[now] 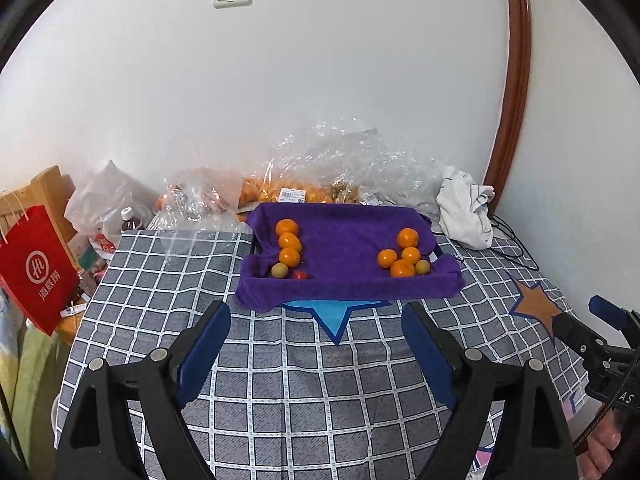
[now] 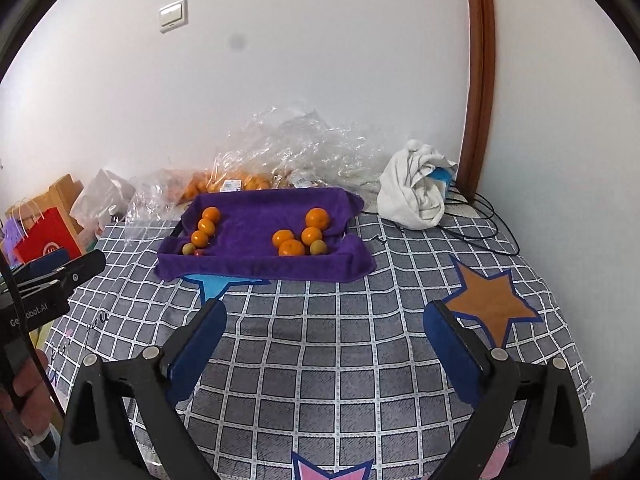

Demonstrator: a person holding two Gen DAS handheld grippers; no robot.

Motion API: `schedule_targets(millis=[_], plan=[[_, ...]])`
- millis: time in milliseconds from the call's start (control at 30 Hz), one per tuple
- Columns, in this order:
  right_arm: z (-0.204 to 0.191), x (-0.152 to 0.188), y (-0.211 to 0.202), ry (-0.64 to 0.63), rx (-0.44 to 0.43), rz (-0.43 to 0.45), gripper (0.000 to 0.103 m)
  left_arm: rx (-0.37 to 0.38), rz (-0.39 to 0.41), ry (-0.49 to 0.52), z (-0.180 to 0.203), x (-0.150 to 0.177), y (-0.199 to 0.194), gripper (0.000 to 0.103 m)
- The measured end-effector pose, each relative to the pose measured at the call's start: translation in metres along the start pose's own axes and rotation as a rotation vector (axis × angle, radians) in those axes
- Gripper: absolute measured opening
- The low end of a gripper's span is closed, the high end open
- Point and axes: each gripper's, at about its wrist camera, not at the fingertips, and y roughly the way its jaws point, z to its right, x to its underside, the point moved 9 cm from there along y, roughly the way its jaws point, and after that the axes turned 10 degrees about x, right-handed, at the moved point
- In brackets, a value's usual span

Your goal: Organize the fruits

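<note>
Fingers spread wide on both the left gripper [image 1: 316,340] and right gripper [image 2: 325,334] — empty, short of the purple tray [image 1: 344,292] of oranges [image 1: 289,257].

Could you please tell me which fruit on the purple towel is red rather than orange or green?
The small red fruit at the near end of the left row, beside a green fruit; every other piece is orange or green.

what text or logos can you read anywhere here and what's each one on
"海底捞", under a round white logo: red bag
"AS": right gripper body, partly cut off
"Ge…obot.AI": left gripper body, middle letters hidden behind a cord
Barcode label on the bagged oranges: print too small to read
Bottle label: too blurred to read
Faint writing on the tablecloth near its left edge: not legible
</note>
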Motion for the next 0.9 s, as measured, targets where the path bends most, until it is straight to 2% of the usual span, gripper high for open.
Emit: schedule_targets(millis=[900], plan=[[0.0074,0.0020,0.0041,0.008,0.027,-0.002,0.098,-0.017,-0.003,0.002,-0.0096,0.0022,-0.0003,0.087]])
